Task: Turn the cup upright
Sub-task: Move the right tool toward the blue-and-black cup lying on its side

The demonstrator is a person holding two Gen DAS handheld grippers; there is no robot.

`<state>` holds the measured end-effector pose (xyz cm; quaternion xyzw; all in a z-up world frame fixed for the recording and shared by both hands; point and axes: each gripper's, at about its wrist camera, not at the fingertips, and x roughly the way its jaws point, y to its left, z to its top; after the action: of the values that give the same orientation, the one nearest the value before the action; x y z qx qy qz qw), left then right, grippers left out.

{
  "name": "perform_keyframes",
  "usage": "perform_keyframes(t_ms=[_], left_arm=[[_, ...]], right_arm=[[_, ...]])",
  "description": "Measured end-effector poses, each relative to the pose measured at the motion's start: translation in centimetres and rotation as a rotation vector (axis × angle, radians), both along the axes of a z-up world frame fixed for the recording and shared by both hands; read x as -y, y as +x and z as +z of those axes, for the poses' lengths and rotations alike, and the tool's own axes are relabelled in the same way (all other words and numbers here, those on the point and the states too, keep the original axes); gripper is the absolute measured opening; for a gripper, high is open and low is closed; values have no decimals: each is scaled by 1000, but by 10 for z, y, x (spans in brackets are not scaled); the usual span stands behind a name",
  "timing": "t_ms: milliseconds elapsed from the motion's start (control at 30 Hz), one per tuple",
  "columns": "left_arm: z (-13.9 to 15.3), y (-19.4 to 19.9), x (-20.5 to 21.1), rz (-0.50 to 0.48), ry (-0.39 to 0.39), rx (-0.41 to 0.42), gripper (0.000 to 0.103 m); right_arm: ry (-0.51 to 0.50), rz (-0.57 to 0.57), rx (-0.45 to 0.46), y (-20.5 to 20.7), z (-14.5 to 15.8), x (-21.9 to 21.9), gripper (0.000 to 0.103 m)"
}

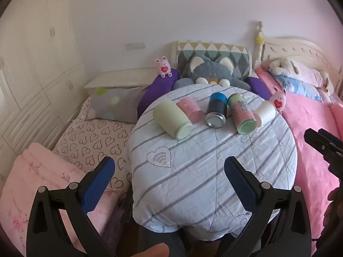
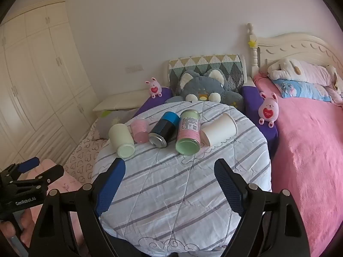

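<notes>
Several cups and cans lie on their sides in a row on a round table under a striped quilt (image 2: 171, 192). From left: a pale green cup (image 2: 121, 139) (image 1: 171, 118), a small pink cup (image 2: 139, 130) (image 1: 190, 108), a black can with a blue end (image 2: 164, 129) (image 1: 217, 112), a pink-and-green can (image 2: 188, 132) (image 1: 242, 115), and a white paper cup (image 2: 219, 132) (image 1: 264, 113). My left gripper (image 1: 169, 178) is open and empty, near the table's front left. My right gripper (image 2: 169, 181) is open and empty, short of the cans.
A grey plush cat (image 2: 203, 87) sits behind the table. Pink bunny toys (image 2: 268, 111) (image 2: 154, 87) stand on purple cushions. A pink bed (image 2: 310, 150) is right; heart-print bedding (image 1: 96, 137) and a wardrobe (image 2: 32, 85) are left. The left gripper shows in the right wrist view (image 2: 27, 171).
</notes>
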<state>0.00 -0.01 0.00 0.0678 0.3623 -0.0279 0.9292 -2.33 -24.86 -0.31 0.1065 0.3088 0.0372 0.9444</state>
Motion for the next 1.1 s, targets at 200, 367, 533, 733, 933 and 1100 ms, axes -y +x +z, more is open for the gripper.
perform_keyframes(t_ms=[200,367,533,733,933,1100], left_arm=[[-2,6,-6,-4,-7,-2,103],[-5,6,-19,-3,-26,-1,103],[-2,-2,-17,33,-35,0,103],[-1,-2,-19,40,-35,-3,103],[-3,0,-21,41,-34,-7,103],[-5,3,-23,47,-36,-8,103]], right_arm=[[-4,5,11,-3,-2,0,86],[-12,14,6,1,5,-11,86],[-24,27,2,1,2,-16,86],[-27,31,-2,1,0,-16,86],[-32,40,-10,5,-2,-21,86],[-36,47,-15,9,-4,-25,86]])
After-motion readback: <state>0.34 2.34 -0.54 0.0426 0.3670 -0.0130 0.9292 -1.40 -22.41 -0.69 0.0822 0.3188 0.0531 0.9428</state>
